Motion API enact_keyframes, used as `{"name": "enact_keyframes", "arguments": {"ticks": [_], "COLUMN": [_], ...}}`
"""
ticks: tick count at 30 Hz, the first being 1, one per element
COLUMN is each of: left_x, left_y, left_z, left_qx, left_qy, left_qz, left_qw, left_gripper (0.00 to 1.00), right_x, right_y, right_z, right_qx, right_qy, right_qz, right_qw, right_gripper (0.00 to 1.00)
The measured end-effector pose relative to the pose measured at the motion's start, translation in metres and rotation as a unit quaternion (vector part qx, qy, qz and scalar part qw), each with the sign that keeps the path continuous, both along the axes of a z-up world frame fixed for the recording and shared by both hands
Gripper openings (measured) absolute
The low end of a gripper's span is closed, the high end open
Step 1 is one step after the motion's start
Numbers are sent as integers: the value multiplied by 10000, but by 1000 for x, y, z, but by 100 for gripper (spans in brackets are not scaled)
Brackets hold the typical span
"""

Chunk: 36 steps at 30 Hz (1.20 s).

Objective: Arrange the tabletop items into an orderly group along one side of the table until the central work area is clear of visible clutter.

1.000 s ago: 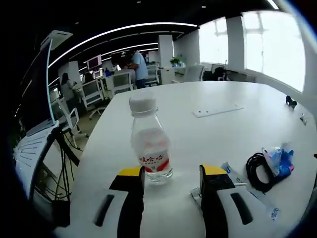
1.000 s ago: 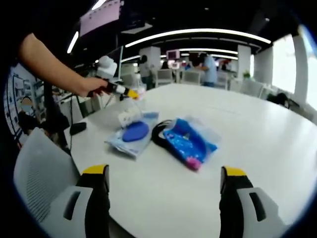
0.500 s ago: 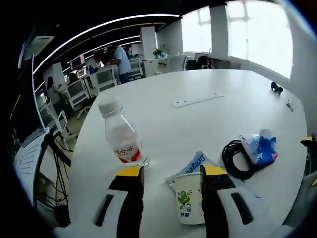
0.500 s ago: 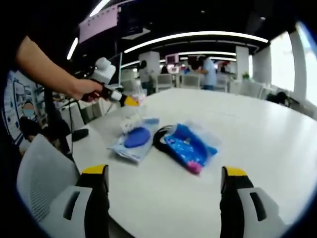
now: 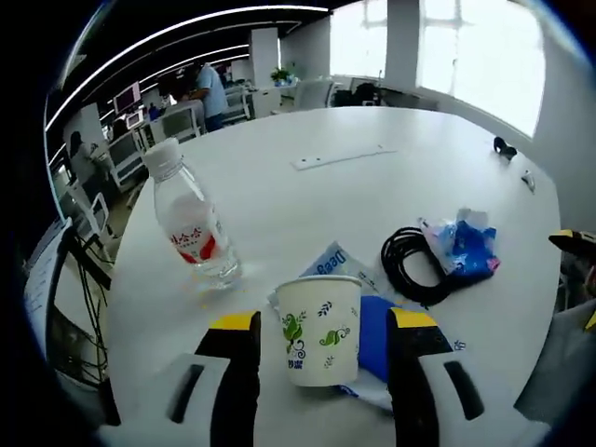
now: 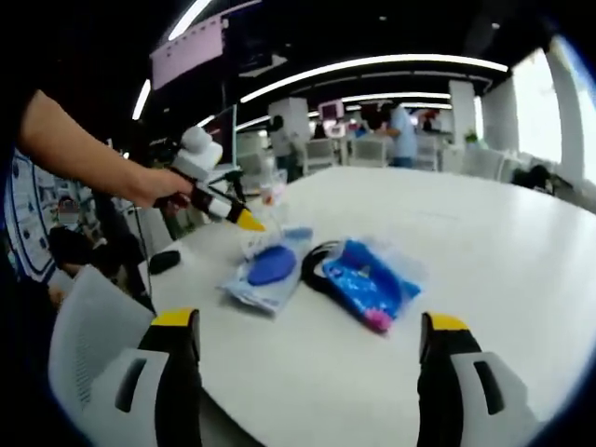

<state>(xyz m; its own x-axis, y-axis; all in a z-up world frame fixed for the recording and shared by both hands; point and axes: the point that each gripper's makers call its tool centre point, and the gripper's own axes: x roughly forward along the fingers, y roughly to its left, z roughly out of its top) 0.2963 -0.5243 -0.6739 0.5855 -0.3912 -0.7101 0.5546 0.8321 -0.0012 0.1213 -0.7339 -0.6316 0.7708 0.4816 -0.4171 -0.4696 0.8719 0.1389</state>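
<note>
A paper cup (image 5: pixel 320 328) is framed between the jaws of the wide-open left claw (image 5: pixel 322 349), upright on a blue packet (image 5: pixel 372 337) near the table (image 5: pixel 307 200) edge. It is judged light and crushable; mid-wall is best gripped gently. The right claw (image 6: pixel 303 372) is held open, empty.

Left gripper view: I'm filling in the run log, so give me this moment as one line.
left gripper: open, jaws flanking paper cup | water bottle: upright, apart | right gripper: open, holding nothing | black cable: beside blue packet
</note>
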Motion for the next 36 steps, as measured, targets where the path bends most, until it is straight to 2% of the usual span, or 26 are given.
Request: {"name": "enact_keyframes", "arguments": {"ticks": [4, 7, 11, 13, 16, 17, 20, 24, 27, 30, 34, 36], "left_x": [2, 2, -7, -7, -15, -17, -21, -23, -15, -17, -17, -19], "left_y": [1, -2, -2, 1, -2, -2, 1, 2, 3, -3, -11, -16], "left_z": [-8, -12, -26, -28, -36, -36, -38, -35, -22, -12, 3, 7], "left_qx": [83, 56, 411, 584, 487, 523, 718, 605, 659, 387, 275, 109], "left_qy": [56, 155, 409, 295, 549, 542, 439, 408, 11, -25, -365, -395], "left_qz": [64, 127, -24, -73, -86, -129, -341, -318, -341, -295, -453, -477], "left_qw": [9999, 9998, 9983, 9978, 9973, 9971, 9959, 9968, 9972, 9988, 9979, 9980], "left_gripper": [53, 53, 50, 46, 43, 39, 39, 37, 37, 37, 37, 37], "right_x": [8, 12, 18, 24, 29, 28, 26, 26, 26, 29, 31, 32], "right_y": [-3, -5, -9, -9, -9, -8, -7, -7, -6, -5, -1, 1], "right_z": [12, 12, 16, 18, 16, 16, 17, 17, 17, 19, 25, 29], "right_qx": [120, -163, -170, -79, -139, -135, -134, -133, -121, 8, -20, -63], "right_qy": [-183, -323, -328, -344, -336, -325, -335, -329, -331, -285, -379, -434], "right_qz": [34, 210, 206, 181, 180, 184, 193, 192, 198, 157, 259, 324], "right_qw": [9998, 9991, 9991, 9992, 9992, 9992, 9992, 9992, 9992, 9995, 9989, 9985], "right_gripper": [96, 96, 95, 95, 94, 94, 94, 94, 93, 92, 86, 82]}}
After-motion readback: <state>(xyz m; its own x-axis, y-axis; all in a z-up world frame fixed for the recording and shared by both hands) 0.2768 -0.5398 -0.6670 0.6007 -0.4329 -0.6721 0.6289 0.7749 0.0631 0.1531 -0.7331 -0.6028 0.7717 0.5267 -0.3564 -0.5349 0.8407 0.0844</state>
